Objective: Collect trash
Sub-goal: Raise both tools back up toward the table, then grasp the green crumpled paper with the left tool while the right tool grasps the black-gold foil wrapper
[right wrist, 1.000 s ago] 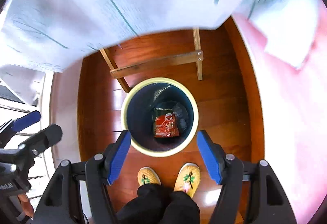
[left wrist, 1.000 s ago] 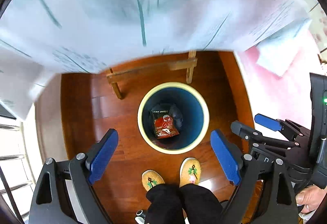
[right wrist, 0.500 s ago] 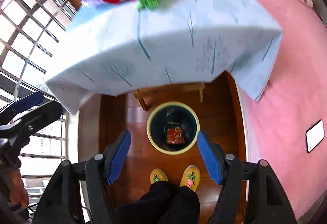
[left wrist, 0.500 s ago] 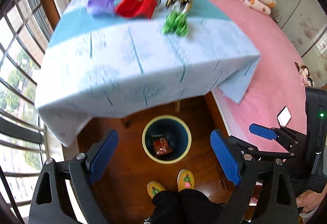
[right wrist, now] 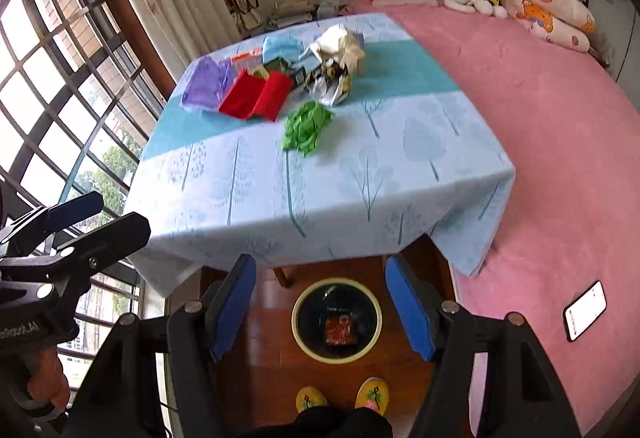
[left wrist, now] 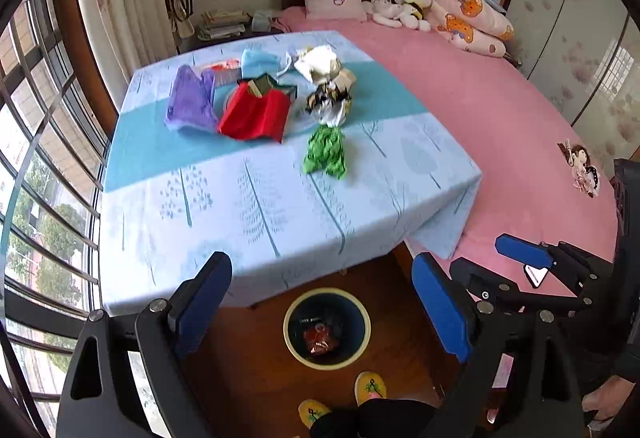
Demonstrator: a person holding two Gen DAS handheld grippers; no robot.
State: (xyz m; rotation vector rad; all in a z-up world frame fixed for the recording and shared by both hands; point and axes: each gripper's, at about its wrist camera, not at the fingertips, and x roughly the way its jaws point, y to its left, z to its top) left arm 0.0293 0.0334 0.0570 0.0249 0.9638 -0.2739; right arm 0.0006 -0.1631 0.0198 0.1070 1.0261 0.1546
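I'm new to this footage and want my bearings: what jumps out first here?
A heap of bright litter at the far end of the blue tablecloth: red wrapper, purple bag, and a crumpled green wrapper nearest the viewer. On the floor below the near table edge stands a bin holding a red packet. Both the left gripper and the right gripper are open and empty.

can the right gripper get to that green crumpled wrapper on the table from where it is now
Probably yes. The right gripper is open and empty, and the green wrapper lies apart from the pile, nearest the table's front edge, with only bare tablecloth before it.
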